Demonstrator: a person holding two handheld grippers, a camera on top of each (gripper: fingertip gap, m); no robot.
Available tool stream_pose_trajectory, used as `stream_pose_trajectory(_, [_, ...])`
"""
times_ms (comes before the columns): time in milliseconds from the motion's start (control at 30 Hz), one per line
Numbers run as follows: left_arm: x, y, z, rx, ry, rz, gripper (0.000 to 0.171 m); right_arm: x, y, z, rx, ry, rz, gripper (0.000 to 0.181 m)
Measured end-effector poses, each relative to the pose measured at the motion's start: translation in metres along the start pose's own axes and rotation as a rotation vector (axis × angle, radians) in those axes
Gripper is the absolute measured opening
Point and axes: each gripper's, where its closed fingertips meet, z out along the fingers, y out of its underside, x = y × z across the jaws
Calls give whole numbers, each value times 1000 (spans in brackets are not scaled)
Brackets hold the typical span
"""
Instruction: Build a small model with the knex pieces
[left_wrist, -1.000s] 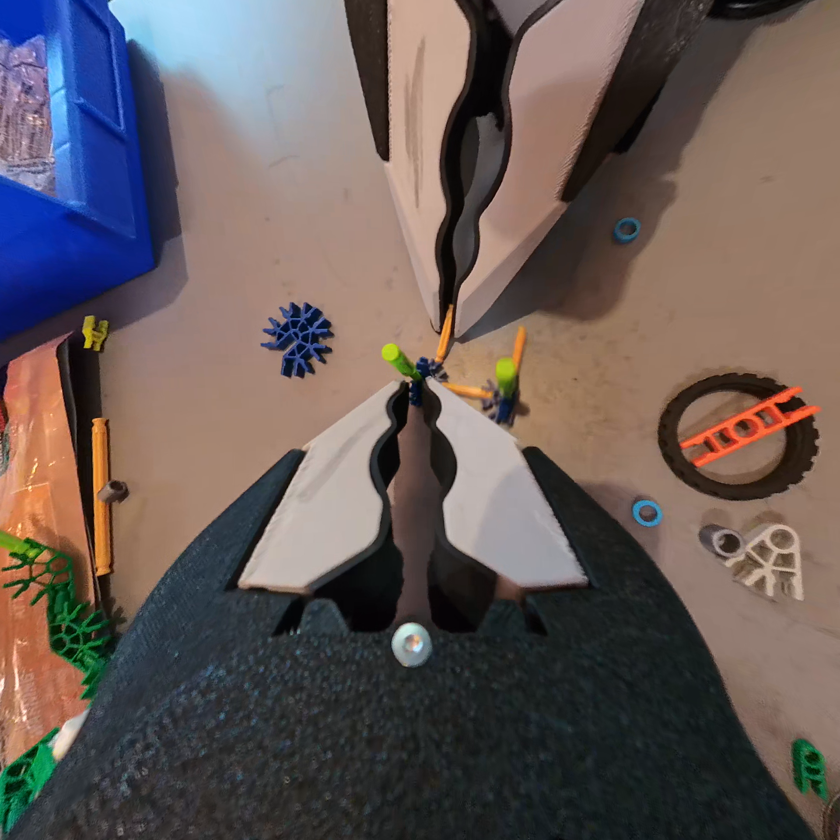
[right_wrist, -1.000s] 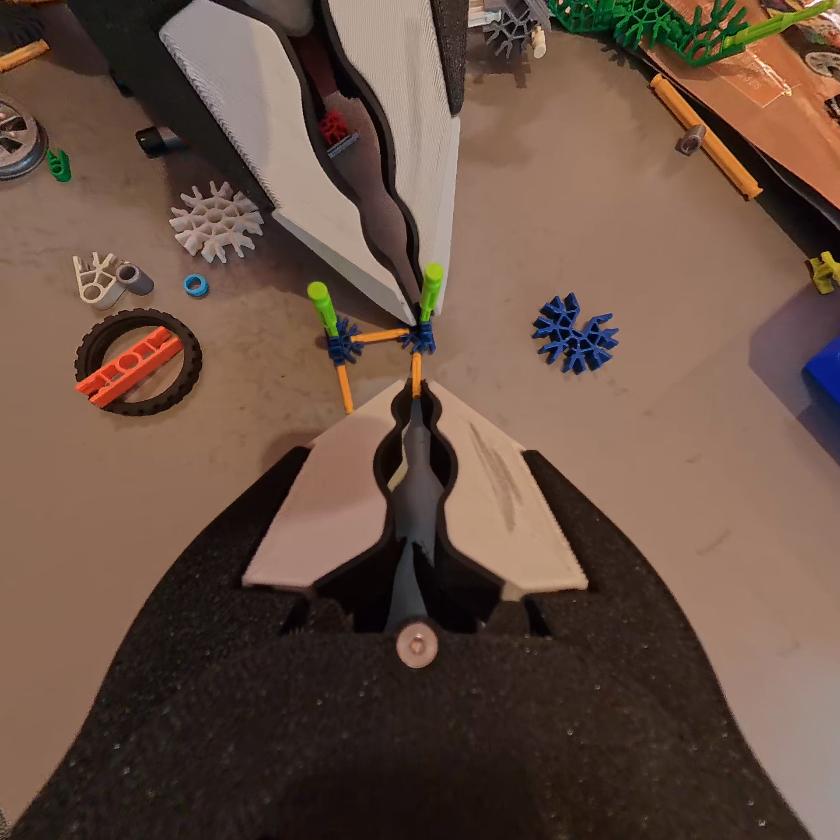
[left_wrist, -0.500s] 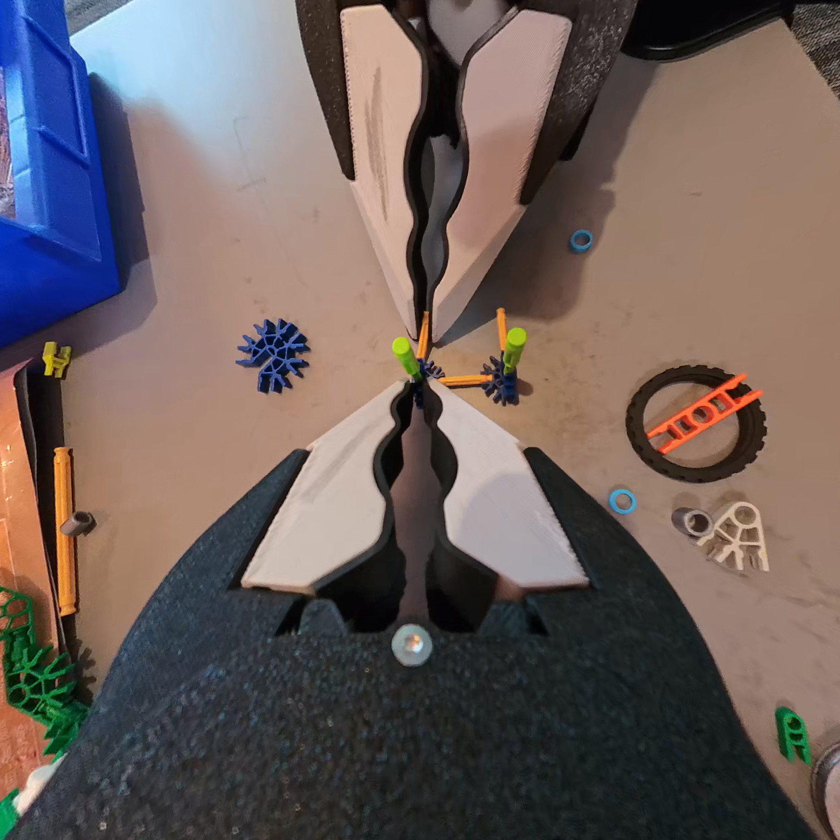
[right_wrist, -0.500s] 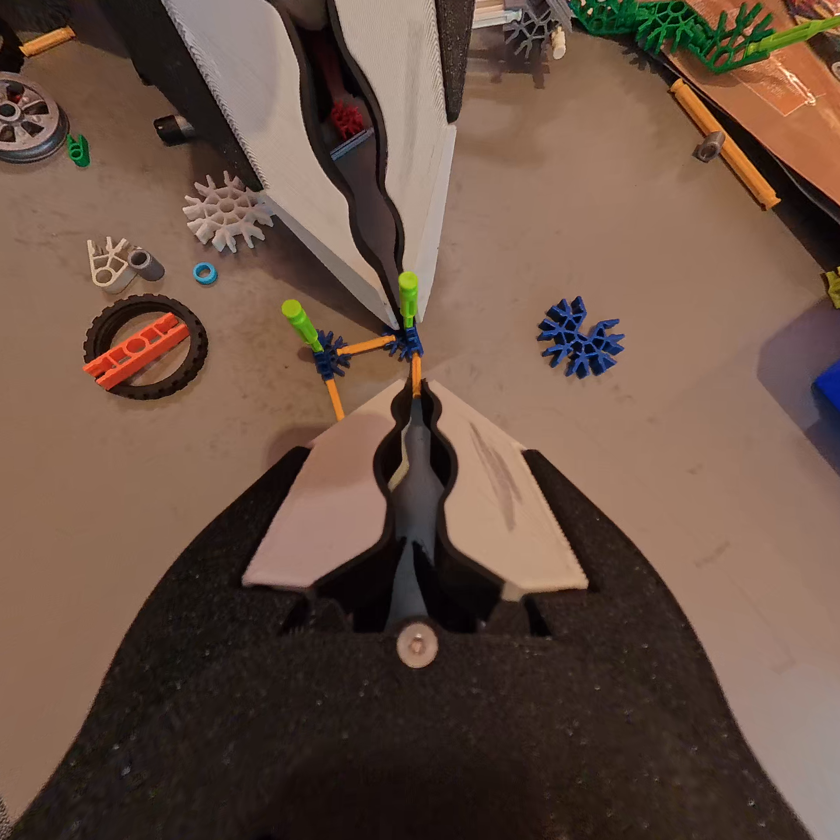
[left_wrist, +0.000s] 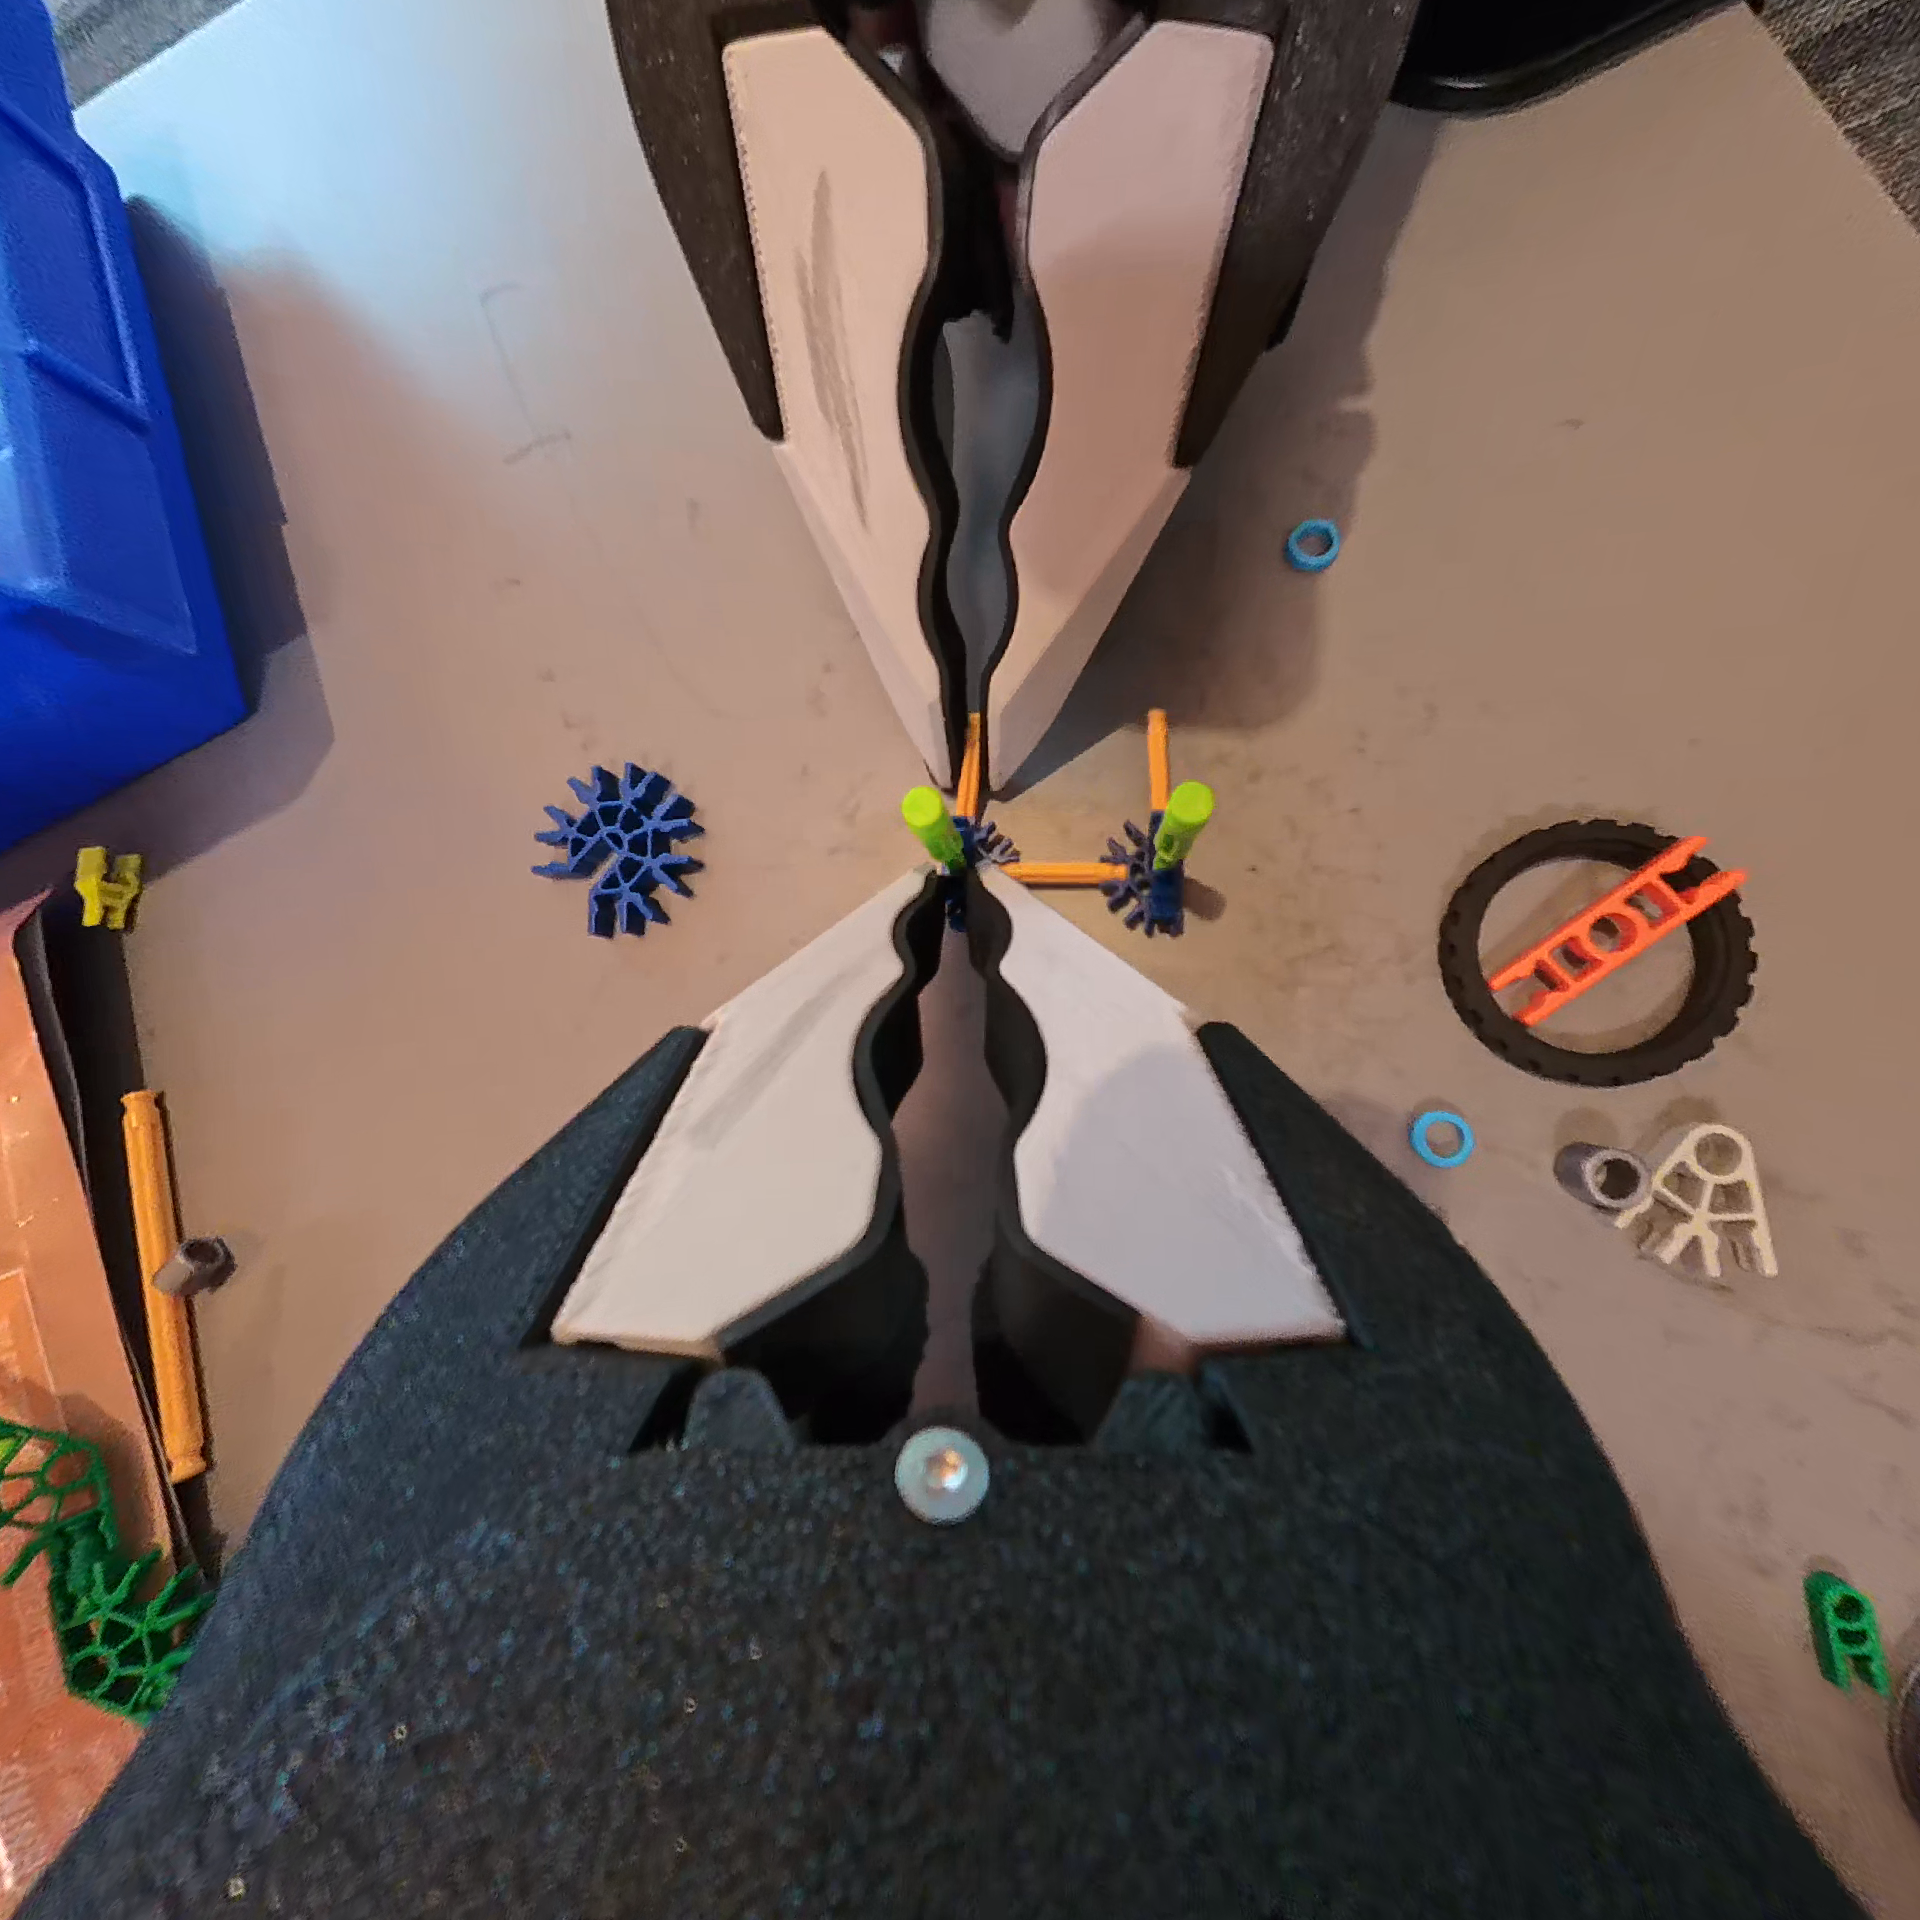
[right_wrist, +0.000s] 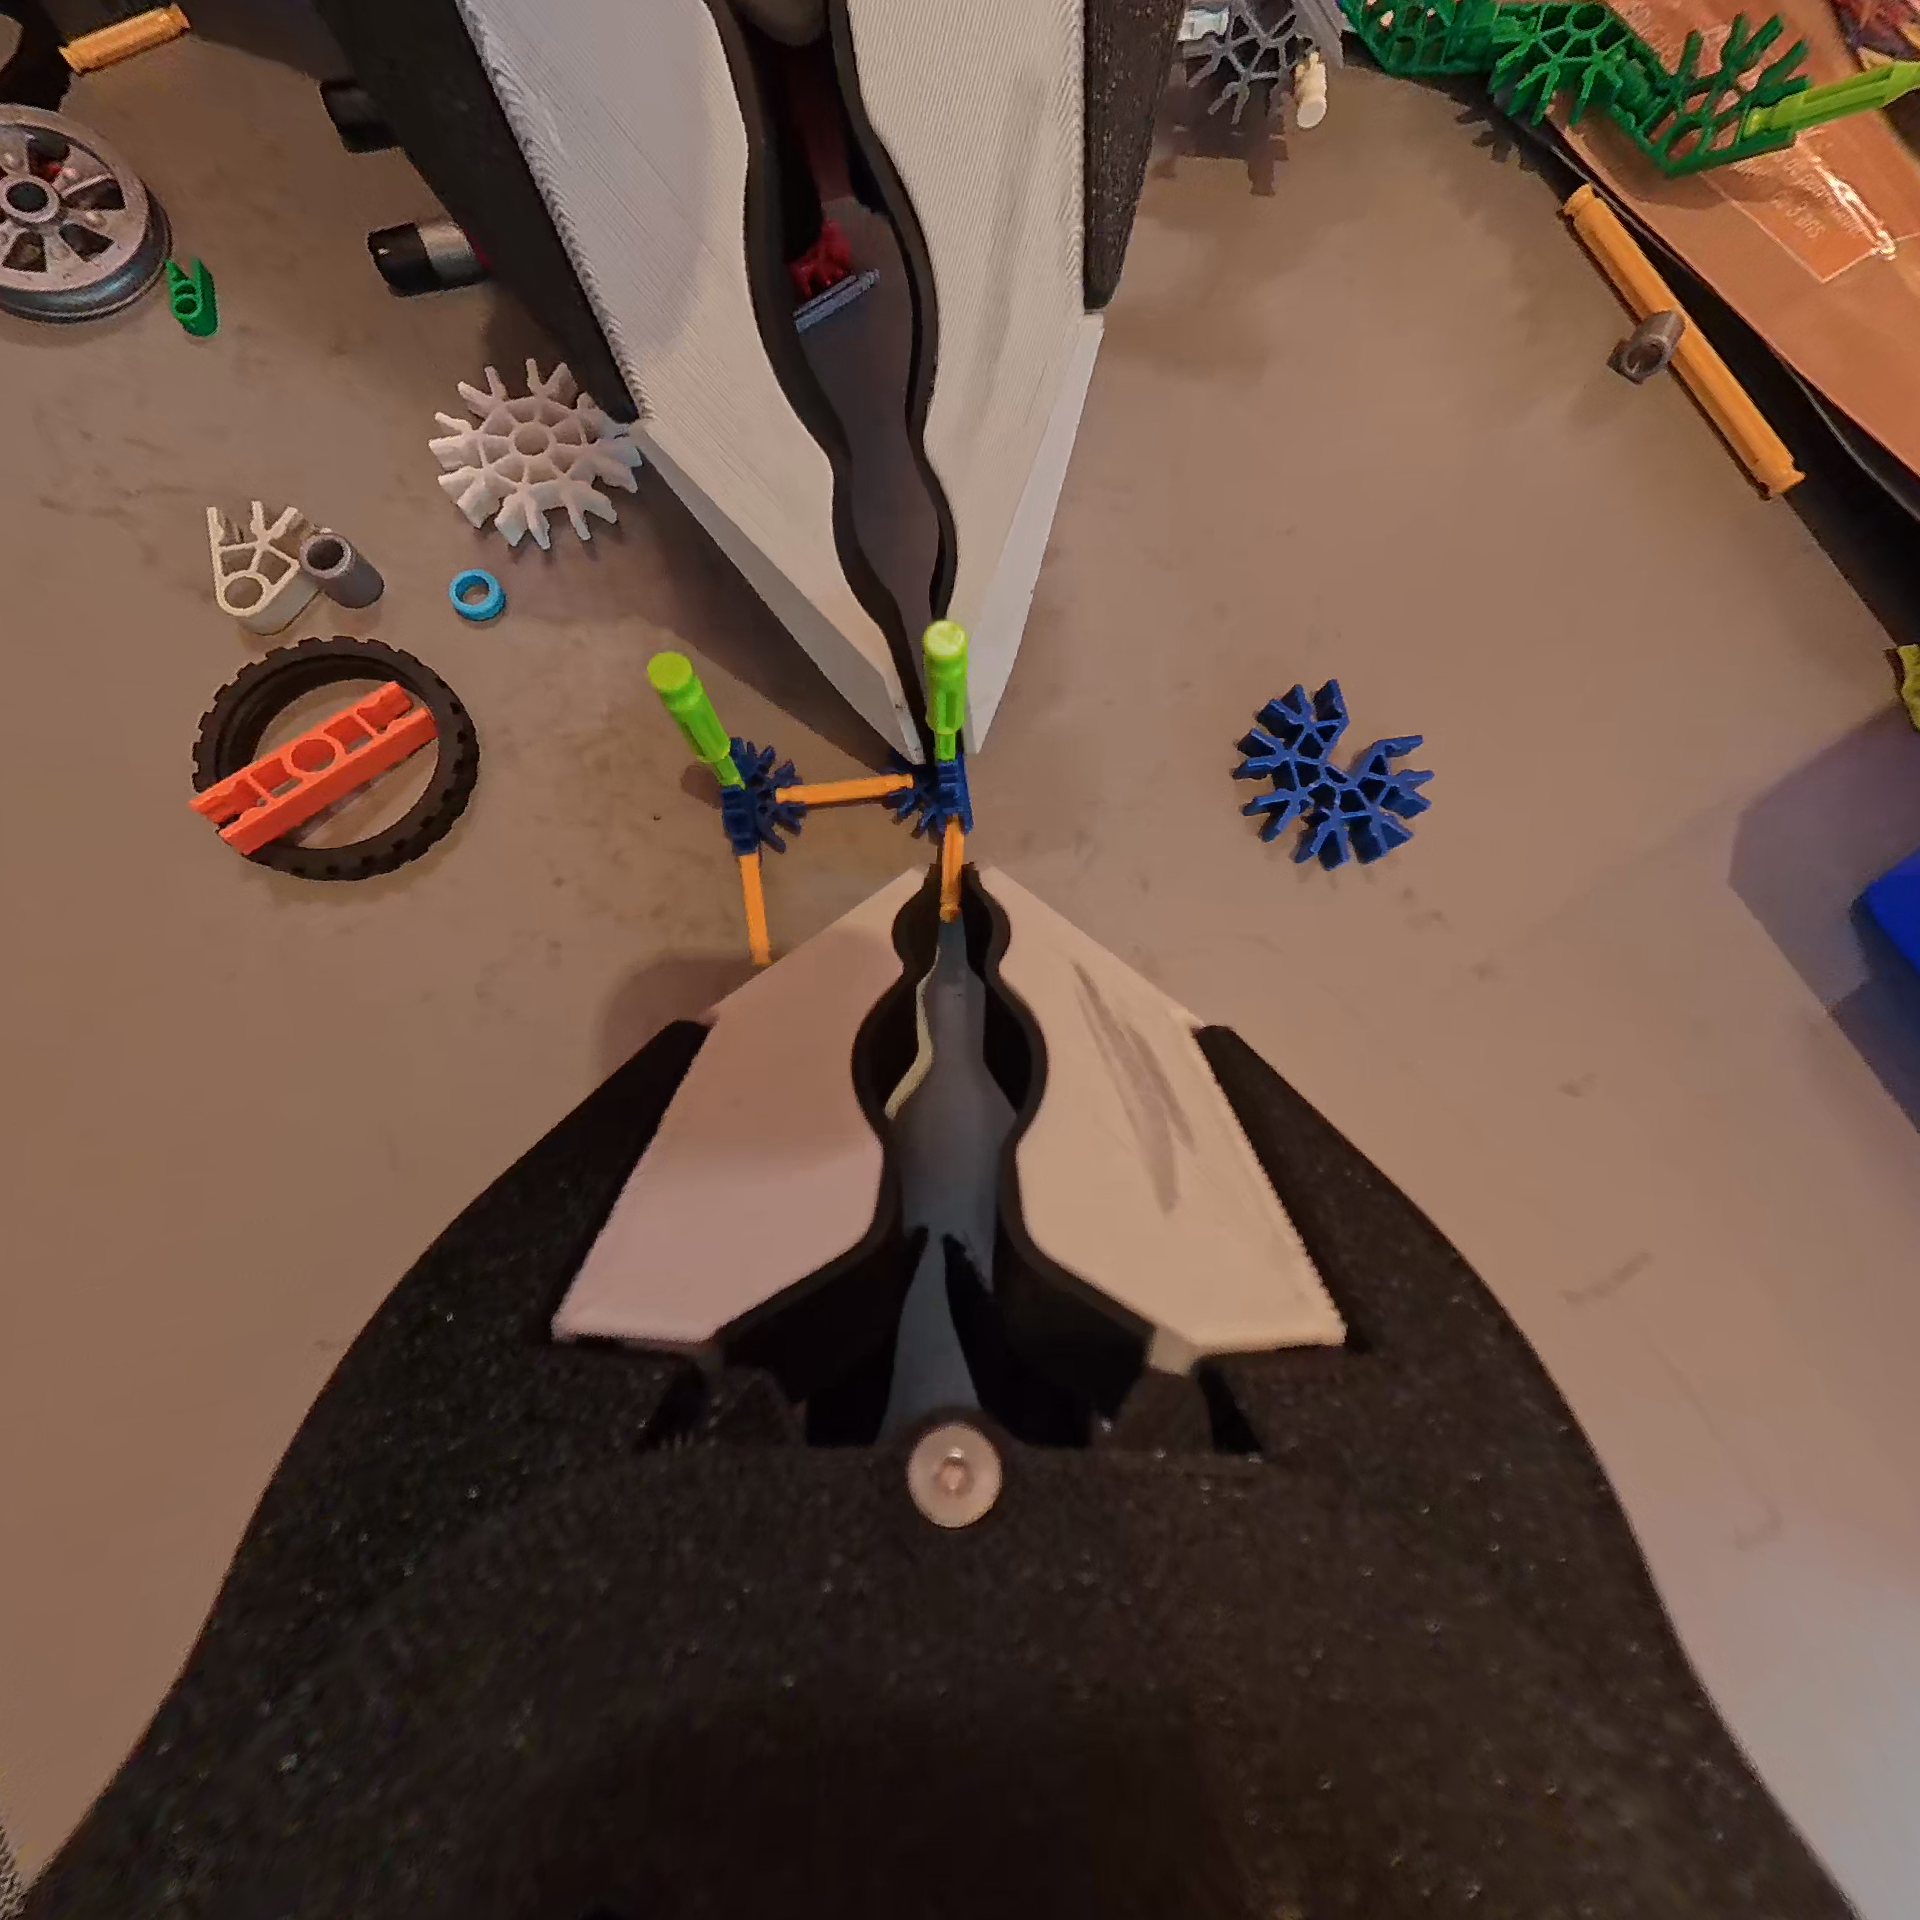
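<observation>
Black textured gripper bodies (left_wrist: 951, 899), wavy-edged white fingers (right_wrist: 748, 1132) (one silver screw each)

- Grey-brown table (left_wrist: 1558, 364), scuffed.
- Loose blue snowflake connector (left_wrist: 619, 864) lies flat.
- Black tyre (left_wrist: 1597, 961) with orange ladder piece (left_wrist: 1605, 930) across it.
- Two small blue rings (left_wrist: 1441, 1139) near the tyre.
- White fan connector (left_wrist: 1704, 1205) touching grey sleeve (left_wrist: 1600, 1179).
- White snowflake connector (right_wrist: 532, 449), spoked wheel (right_wrist: 73, 223), small green clip (right_wrist: 192, 298).
- Long orange rod (left_wrist: 161, 1278) with grey clip (left_wrist: 197, 1262).
- Blue bin (left_wrist: 94, 447) at the edge.
</observation>
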Motion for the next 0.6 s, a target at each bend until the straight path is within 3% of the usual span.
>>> stream_pose_trajectory(600, [3,0,2,-7,24,-6,1,-1,2,-1,3,-13,-34,3])
